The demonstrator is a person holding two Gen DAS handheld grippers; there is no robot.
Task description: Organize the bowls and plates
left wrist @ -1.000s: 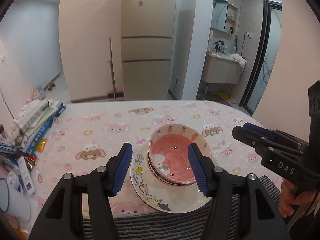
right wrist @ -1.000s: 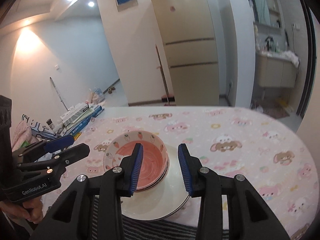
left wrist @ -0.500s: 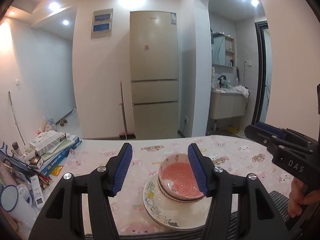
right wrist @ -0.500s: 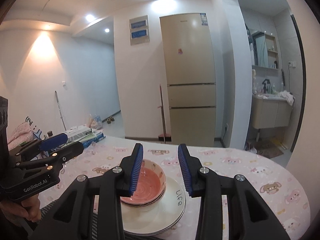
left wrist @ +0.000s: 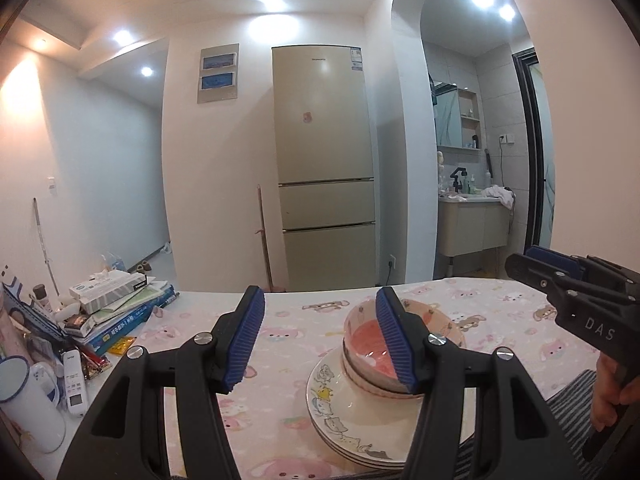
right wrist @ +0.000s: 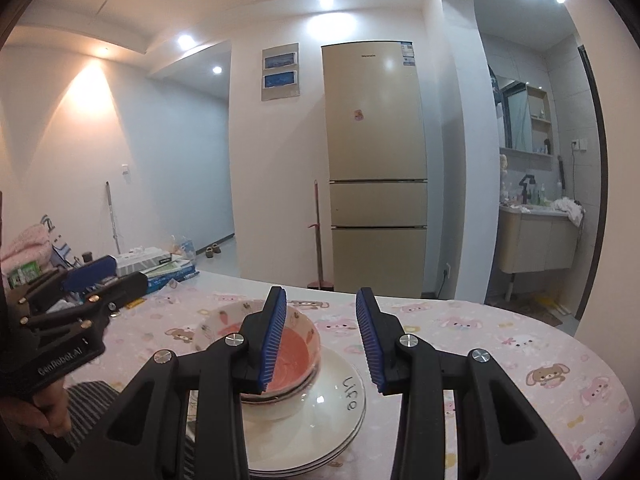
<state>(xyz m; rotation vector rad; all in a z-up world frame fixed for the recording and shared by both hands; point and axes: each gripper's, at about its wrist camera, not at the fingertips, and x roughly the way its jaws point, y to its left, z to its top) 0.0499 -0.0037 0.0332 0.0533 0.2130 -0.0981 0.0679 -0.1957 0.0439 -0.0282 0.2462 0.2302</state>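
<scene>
In the left wrist view, the left gripper (left wrist: 320, 342) stands open and empty at lower centre, with the pink bowls (left wrist: 366, 354) stacked on plates (left wrist: 340, 416) at lower right. In the right wrist view, the right gripper (right wrist: 322, 346) also gapes empty, bowls (right wrist: 296, 344) and plates (right wrist: 320, 420) lying lower centre on the table (right wrist: 500, 344).

A rounded table under a pale pink cloth printed with cartoon bears and rabbits (left wrist: 288, 320) carries everything. Straight ahead of both tools sits a stack of white cartoon-rimmed plates (left wrist: 340, 412), its rim near the table's edge. Off to the left tool's left lie a pile of books and boxes (left wrist: 116, 304), a white remote control (left wrist: 74, 384) and a white blue-rimmed enamel mug (left wrist: 28, 408).
</scene>
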